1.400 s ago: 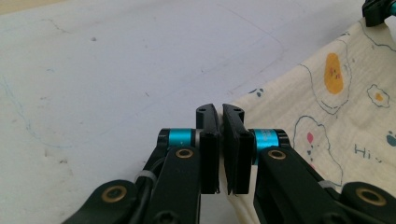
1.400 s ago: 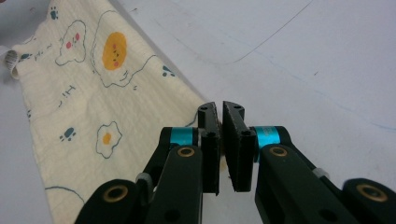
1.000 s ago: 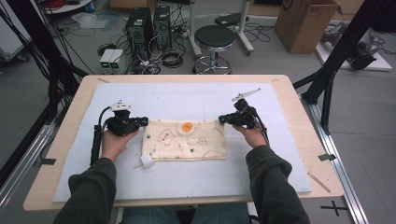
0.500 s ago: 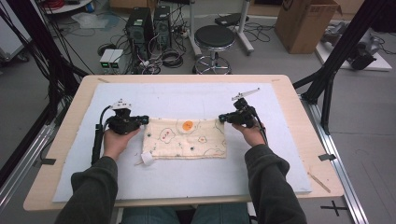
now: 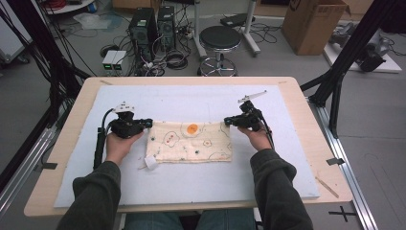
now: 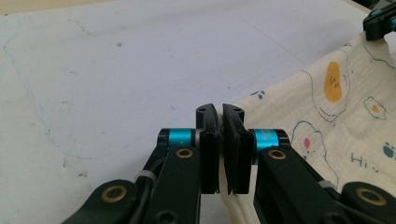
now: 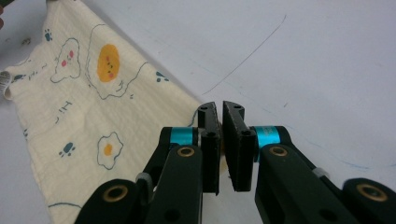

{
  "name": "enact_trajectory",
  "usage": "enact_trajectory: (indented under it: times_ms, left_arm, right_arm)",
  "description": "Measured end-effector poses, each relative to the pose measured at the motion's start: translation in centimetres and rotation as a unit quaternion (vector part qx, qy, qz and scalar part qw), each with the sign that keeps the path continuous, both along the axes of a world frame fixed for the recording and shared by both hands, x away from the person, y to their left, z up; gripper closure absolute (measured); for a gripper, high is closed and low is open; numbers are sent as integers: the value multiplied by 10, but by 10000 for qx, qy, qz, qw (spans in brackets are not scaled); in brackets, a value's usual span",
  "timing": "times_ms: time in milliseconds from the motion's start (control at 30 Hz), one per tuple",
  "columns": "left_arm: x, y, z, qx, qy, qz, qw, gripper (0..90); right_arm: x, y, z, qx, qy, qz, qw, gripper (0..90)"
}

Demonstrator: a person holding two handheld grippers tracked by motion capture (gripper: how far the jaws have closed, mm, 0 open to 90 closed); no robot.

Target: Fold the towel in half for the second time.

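A cream cloth (image 5: 191,141) printed with fried eggs and paw marks lies flat on the white mat (image 5: 191,100), folded into a rectangle. My left gripper (image 5: 149,123) is shut on the cloth's far left corner. In the left gripper view the jaws (image 6: 220,112) meet on the cloth (image 6: 336,116) edge. My right gripper (image 5: 227,120) pinches the far right corner. Its own view shows the jaws (image 7: 220,108) shut on the cloth (image 7: 93,102) tip. Both grippers sit low at the mat. A white tag (image 5: 151,163) sticks out at the cloth's near left corner.
The mat covers most of a wooden table (image 5: 306,110). Beyond the far edge stand a black stool (image 5: 219,43), computer towers (image 5: 153,26) with cables and a cardboard box (image 5: 313,21). Black frame posts (image 5: 342,72) rise at both sides.
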State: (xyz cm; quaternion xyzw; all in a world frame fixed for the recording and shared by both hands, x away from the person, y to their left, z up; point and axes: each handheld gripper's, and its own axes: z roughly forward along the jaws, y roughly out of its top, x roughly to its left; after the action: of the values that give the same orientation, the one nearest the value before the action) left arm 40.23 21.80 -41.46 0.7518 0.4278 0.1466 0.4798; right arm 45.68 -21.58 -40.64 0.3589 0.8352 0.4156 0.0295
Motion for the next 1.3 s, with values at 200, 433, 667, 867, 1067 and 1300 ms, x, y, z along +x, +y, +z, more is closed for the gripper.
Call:
enact_trajectory:
  times_ms: [200, 433, 667, 867, 1067, 1300]
  left_arm:
    - [-1, 1, 1, 7, -26, -53, 10000, 850]
    - [-6, 2, 6, -7, -144, -126, 9998, 850]
    - [-12, 3, 8, 33, -236, -205, 9995, 850]
    - [-17, 5, 5, 14, -275, -179, 9995, 850]
    - [-22, 5, 4, 83, -328, -237, 9991, 848]
    - [-29, 2, 8, 161, -417, -360, 9984, 846]
  right_arm:
    - [0, -1, 1, 80, 4, -19, 10000, 853]
    - [-3, -3, 3, 146, -12, -13, 9999, 853]
    - [-9, -5, 7, 244, -75, 24, 9997, 853]
    - [-13, -2, 9, 236, -117, 92, 9996, 853]
    - [-16, -2, 10, 228, -103, 154, 9996, 853]
    - [-21, -3, 12, 210, -148, 207, 9995, 853]
